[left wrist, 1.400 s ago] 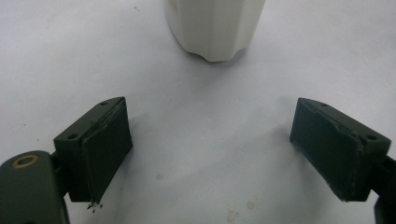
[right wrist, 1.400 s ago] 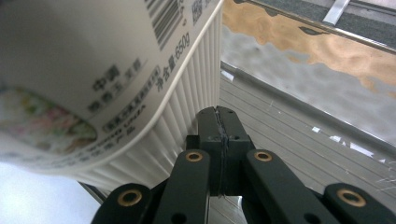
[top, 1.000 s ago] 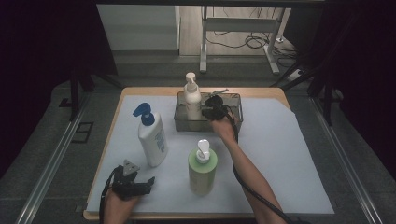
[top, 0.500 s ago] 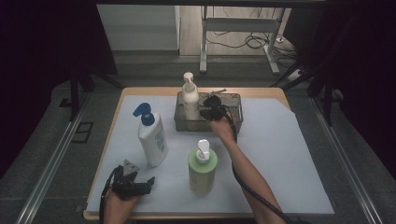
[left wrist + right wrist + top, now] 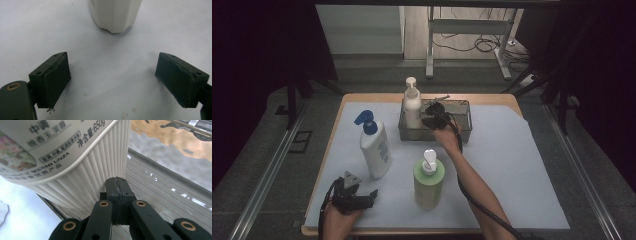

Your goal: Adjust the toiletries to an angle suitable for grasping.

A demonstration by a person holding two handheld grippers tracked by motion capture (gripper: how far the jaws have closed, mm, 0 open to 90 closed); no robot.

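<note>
Right gripper (image 5: 117,185), jaws pressed together and empty, lower centre; cream bottle (image 5: 75,157) upper left is best nudged gently.

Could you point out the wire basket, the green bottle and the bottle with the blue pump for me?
wire basket (image 5: 462,131): high view, its front wall near the right end.
green bottle (image 5: 428,182): high view, the middle of its body.
bottle with the blue pump (image 5: 376,152): high view, its white body.

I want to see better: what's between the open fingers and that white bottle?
Nothing: in the left gripper view, bare white table cover lies between the left gripper and the white bottle.
</note>
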